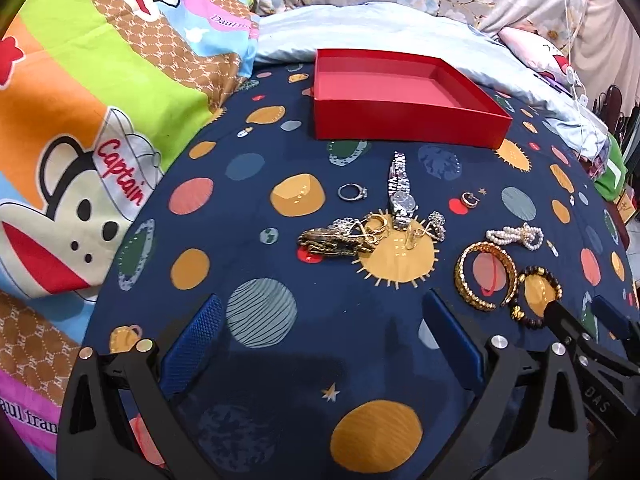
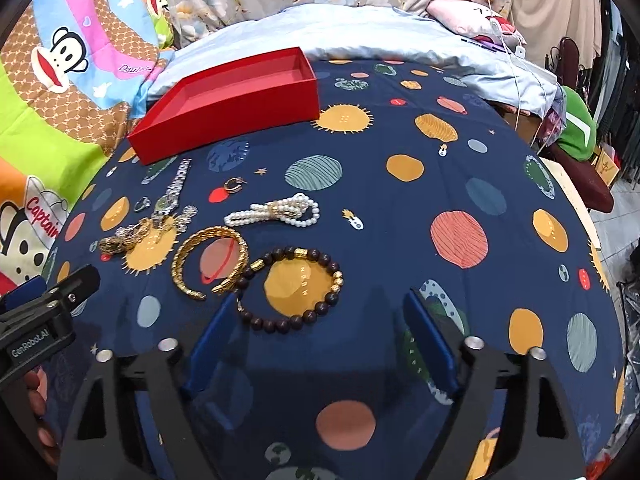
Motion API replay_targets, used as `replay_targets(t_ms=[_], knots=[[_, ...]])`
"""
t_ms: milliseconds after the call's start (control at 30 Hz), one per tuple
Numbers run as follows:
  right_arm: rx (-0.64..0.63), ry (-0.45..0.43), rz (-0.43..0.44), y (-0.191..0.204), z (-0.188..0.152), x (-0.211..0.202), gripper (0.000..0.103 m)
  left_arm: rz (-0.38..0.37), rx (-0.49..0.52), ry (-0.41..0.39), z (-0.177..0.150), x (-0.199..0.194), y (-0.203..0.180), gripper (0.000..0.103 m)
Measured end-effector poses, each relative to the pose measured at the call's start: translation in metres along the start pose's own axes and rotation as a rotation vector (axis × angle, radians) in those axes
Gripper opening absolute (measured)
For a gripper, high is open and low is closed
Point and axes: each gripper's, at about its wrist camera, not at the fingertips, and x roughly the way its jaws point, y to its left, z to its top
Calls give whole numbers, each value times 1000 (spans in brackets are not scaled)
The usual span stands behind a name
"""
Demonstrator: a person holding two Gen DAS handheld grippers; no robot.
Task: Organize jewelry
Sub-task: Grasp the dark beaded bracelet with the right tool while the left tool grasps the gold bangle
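Both sets of jaws are standing open and empty above the navy planet-print bedsheet (image 2: 400,208). The right gripper (image 2: 320,320) is hovering over the dark wooden-bead bracelet (image 2: 296,288), which is touching the gold coiled bangle (image 2: 210,262). The left gripper (image 1: 324,320) is pointing at bare sheet. The shallow red cardboard box (image 1: 400,124) is sitting beyond the silver watch (image 1: 401,196) and white pearl strand (image 2: 280,212).

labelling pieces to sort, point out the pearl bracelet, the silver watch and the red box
pearl bracelet (image 2: 276,212), right wrist view, on the gold clasp amid the pearl strands
silver watch (image 1: 403,201), left wrist view, on its round dial
red box (image 1: 400,122), left wrist view, on its near outer wall
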Motion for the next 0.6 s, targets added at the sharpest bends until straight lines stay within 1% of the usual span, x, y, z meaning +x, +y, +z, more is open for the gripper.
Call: replay_targets(t_ms=[33,100,133,167,200,233,300,333,400,533,600], knots=[[7,8,0,-2,1,4,75,-6,0,2,2,2,-2,98],[16,20,11,-4,3,10,65,-11,4,0,4,4,-7,98],[18,28,11,-5,3,14,62,-12,9,0,6,7,-10,98],[18,36,14,-6,4,16,57,-14,12,1,7,8,-12,98],[18,41,14,-6,5,19,54,-15,14,2,8,10,-14,98],[15,33,11,-6,5,19,53,-20,15,5,10,12,-16,98],[-1,28,-3,-4,7,22,45,-26,17,10,11,15,-20,98],[-8,25,-11,-3,8,23,42,-30,19,14,12,17,-22,98],[-16,22,-22,-3,10,24,31,-39,22,22,13,20,-25,96],[-27,15,-37,-5,11,25,18,-51,36,35,14,27,-34,92],[-20,19,-24,-7,11,25,7,-58,42,39,15,30,-39,88]])
